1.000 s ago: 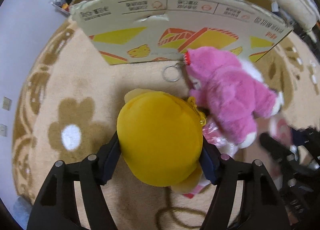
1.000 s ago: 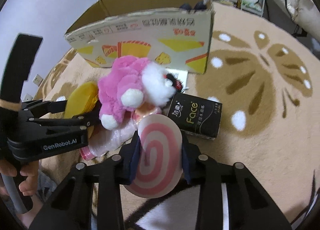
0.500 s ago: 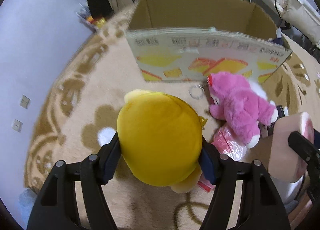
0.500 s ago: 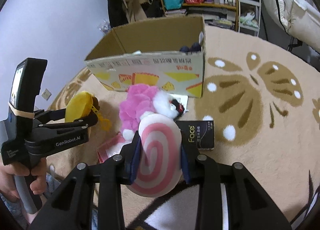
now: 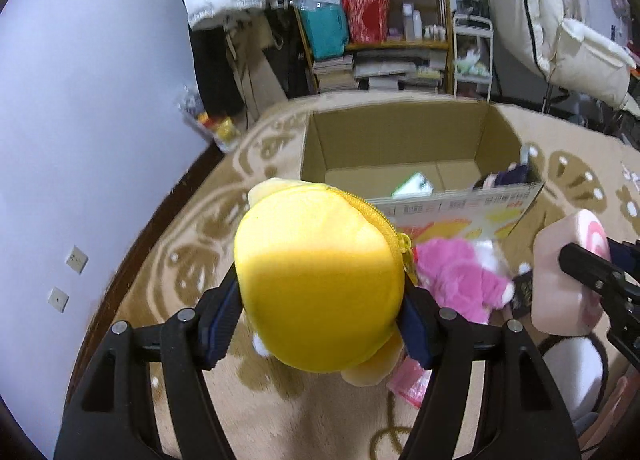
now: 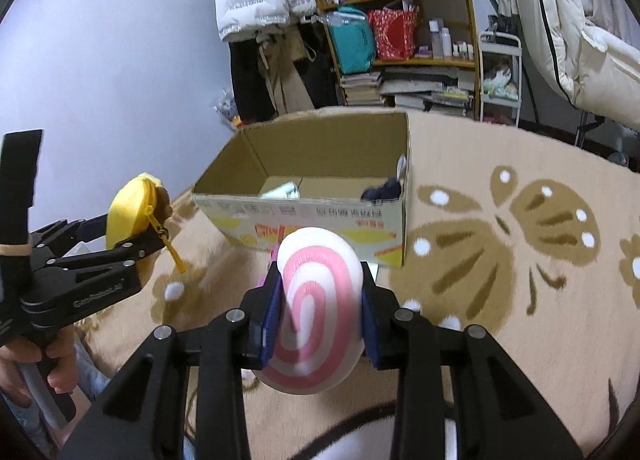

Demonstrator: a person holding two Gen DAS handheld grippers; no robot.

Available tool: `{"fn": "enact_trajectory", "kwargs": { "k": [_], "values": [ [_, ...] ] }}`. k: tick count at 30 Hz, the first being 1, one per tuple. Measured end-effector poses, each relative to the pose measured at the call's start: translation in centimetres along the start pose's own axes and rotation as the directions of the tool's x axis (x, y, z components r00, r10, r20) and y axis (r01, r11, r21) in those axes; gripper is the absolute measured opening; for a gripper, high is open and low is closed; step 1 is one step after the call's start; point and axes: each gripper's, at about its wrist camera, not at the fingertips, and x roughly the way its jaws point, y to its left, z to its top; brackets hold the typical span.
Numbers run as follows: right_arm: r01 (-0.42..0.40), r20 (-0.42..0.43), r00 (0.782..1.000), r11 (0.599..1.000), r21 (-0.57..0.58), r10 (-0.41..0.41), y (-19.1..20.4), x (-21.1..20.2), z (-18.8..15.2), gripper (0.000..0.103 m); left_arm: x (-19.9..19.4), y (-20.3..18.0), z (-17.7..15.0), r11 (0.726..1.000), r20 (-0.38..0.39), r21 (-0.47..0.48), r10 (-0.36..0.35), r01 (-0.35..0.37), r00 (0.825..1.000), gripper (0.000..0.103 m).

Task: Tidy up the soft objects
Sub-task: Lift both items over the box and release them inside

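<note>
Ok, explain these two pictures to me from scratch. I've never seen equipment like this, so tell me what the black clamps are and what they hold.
The black clamps are hand-held grippers, one in each of a person's hands. Each carries a camera looking forward along its two fingers, so each picture is one gripper's own view.

In the left gripper's view, it squeezes a yellow plush pouch. In the right gripper's view, it squeezes a pink-and-white swirl cushion.

Both are raised above a beige carpet. Ahead stands an open cardboard box, with a few items inside that are too small to name. In front of it a pink plush toy lies on the carpet. Shelves and hanging coats fill the background.
</note>
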Motion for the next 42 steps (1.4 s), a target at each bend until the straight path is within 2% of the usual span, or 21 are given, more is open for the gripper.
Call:
{"fn": "enact_trajectory", "kwargs": {
  "k": [9,17,21,30,39,42],
  "values": [
    [-0.033,0.077,0.996,0.999,-0.031,0.036,0.0,0.1,3.9,0.036,-0.7,0.4,2.3,1.0,0.089,0.004,0.011,-0.012,0.996,0.068],
    [-0.013,0.116,0.993,0.998,-0.061,0.02,-0.5,1.7,6.4,0.036,0.6,0.3,6.6,0.999,0.149,-0.003,0.053,-0.053,0.987,0.068],
    [-0.016,0.104,0.994,0.998,-0.056,0.022,-1.1,3.2,7.0,0.036,1.4,0.5,8.3,0.996,0.164,0.009,0.081,-0.084,0.983,0.068],
    [-0.003,0.119,0.993,0.998,-0.055,0.009,-2.1,5.2,9.3,0.039,4.0,0.8,10.8,0.998,0.172,0.009,0.067,-0.07,0.983,0.069],
    [-0.011,0.063,0.998,0.999,-0.051,0.014,-2.9,8.0,10.6,0.046,6.9,0.1,10.9,1.0,0.126,0.007,-0.001,0.0,0.992,0.072],
    [-0.022,-0.008,1.0,0.997,-0.076,0.022,-2.9,9.4,10.3,0.047,7.7,-0.3,10.8,1.0,0.123,0.018,0.014,-0.016,0.992,0.076]
  ]
}}
